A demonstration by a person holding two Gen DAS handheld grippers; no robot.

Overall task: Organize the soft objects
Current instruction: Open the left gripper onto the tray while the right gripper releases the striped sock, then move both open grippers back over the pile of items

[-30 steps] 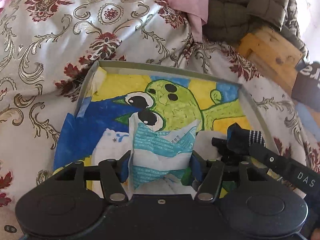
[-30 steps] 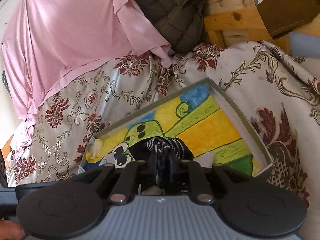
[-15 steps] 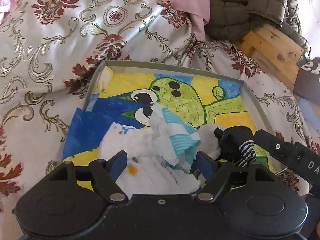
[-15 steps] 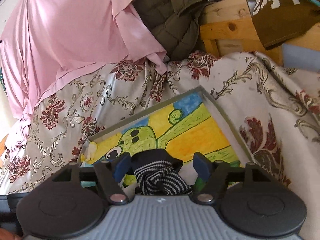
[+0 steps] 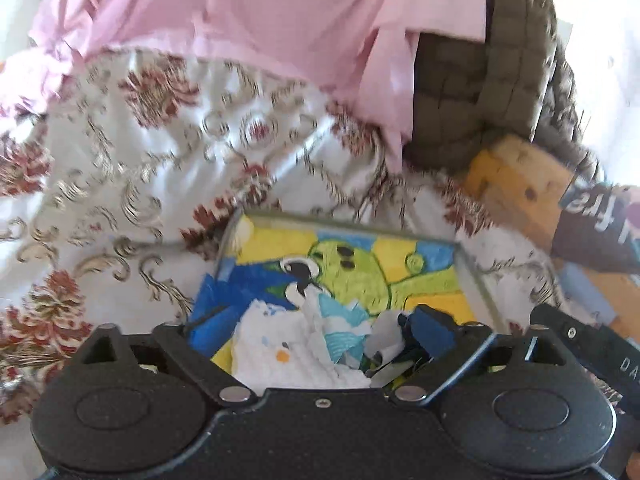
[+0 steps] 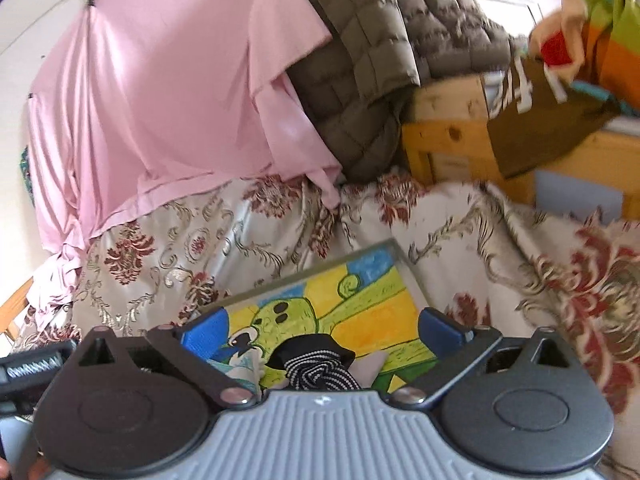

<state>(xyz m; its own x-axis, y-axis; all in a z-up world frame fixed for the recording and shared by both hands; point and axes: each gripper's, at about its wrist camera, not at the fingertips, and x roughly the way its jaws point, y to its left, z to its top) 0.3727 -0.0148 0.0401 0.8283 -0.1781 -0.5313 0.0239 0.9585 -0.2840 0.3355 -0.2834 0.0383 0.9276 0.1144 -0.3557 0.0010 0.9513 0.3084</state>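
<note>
Floral bedspread (image 5: 132, 216), crumpled white/teal cloth (image 5: 320, 340), striped blk/wht sock (image 6: 316, 372)

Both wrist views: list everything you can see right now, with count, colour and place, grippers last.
Tray: one, grey rim, cartoon-painted floor, on the bedspread.
White sock: one, white with small prints, in the tray, near left.
Teal-striped sock: one, white and teal, in the tray beside the white sock.
Black-and-white sock: one, striped, in the tray, near right.
Bedspread: one, cream with red floral pattern, under the tray.
Pink sheet: one, draped behind.
Quilted jacket: one, olive-brown, on the wooden frame.
Left gripper: open, empty, over the tray.
Right gripper: open, empty, above the black-and-white sock.
</note>
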